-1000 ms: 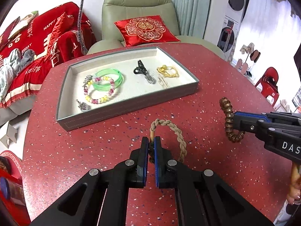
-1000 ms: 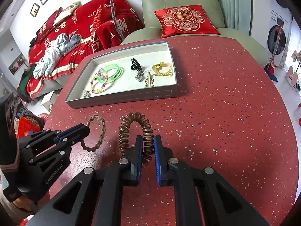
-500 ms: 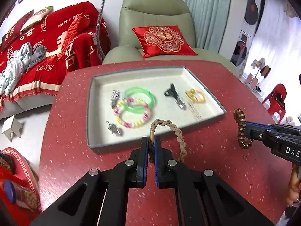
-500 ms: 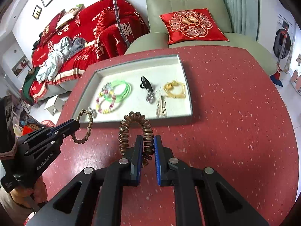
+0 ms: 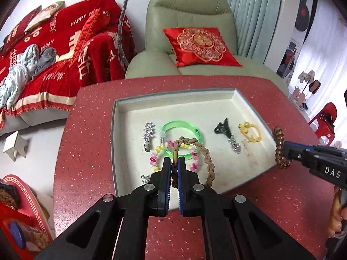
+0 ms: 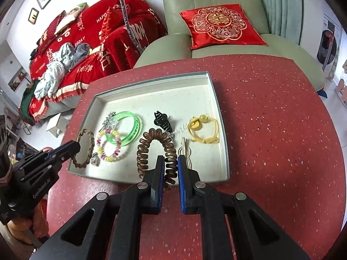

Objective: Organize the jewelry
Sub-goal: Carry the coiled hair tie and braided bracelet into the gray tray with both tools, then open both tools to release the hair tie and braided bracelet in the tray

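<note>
both loops (image 5: 195,151) now over tray (image 5: 121,117), upright, rings facing sideways

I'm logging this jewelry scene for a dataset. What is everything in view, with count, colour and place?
Tray: 1, grey rim, cream lining, on table.
Table: 1, speckled red.
Bangle: 1, green, in tray, left half.
Bead bracelet: 1, pink and yellow, overlapping bangle.
Silver clips: 2, tray's left part.
Hair claw: 1, black, tray middle.
Yellow tie: 1, tray right.
Hairpin: 1, pale, beside yellow tie.
Armchair: 1, green, behind table.
Cushion: 1, red, on armchair.
Sofa throw: 1, red, far left.
Braided bracelet: 1, brown, in left claw.
Coil tie: 1, brown, in right claw.
</note>
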A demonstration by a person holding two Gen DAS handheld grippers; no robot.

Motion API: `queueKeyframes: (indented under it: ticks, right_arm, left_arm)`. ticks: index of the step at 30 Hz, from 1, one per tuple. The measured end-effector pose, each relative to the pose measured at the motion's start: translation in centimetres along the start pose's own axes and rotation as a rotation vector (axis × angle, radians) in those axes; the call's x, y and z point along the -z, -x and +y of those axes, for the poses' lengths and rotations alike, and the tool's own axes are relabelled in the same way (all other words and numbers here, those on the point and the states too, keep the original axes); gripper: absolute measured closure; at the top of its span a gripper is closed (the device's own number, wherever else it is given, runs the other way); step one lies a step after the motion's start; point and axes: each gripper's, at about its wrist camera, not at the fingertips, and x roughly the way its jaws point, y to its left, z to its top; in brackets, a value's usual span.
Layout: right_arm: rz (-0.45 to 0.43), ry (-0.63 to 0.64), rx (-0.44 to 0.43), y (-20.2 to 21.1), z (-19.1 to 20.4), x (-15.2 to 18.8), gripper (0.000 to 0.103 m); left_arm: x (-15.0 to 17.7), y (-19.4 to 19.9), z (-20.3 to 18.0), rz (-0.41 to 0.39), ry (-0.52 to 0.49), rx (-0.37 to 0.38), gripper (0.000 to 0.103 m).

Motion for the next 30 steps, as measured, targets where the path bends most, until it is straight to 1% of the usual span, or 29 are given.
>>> queueKeyframes:
  ticks: [5, 11, 14, 20, 23, 25, 30]
  right_arm:
    - [0.018, -0.009, 0.016, -2.2, -0.1, -0.8, 0.09]
    - [0.035, -0.003, 0.06, -4.4, -0.5, -1.1, 0.09]
    - [0.039, 0.015, 0.086, -5.4, -0.5, -1.4, 0.09]
    - [0.061, 0.002, 0.1, -7.4, -0.9, -1.7, 0.09]
    - [0.049, 0.019, 0.108, -7.5, -0.7, -1.6, 0.09]
    - [0.047, 0.033, 0.117, -7.4, -0.5, -1.6, 0.09]
    - [0.055, 0.037, 0.106, -7.4, -0.3, -1.4, 0.089]
  left_arm:
    - [0.3, -2.0, 0.3, 0.046, 0.006, -0.007, 0.08]
    - [0.1, -4.0, 0.2, 0.075, 0.005, -0.033, 0.08]
    - [0.0, -4.6, 0.1, 0.075, 0.004, -0.058, 0.08]
    - [0.5, -5.9, -0.1, 0.087, -0.019, -0.097, 0.08]
    - [0.7, -6.0, -0.3, 0.076, -0.033, -0.123, 0.08]
    - [0.7, -6.1, -0.3, 0.075, -0.035, -0.126, 0.08]
    - [0.9, -5.7, -0.7, 0.055, -0.042, -0.15, 0.08]
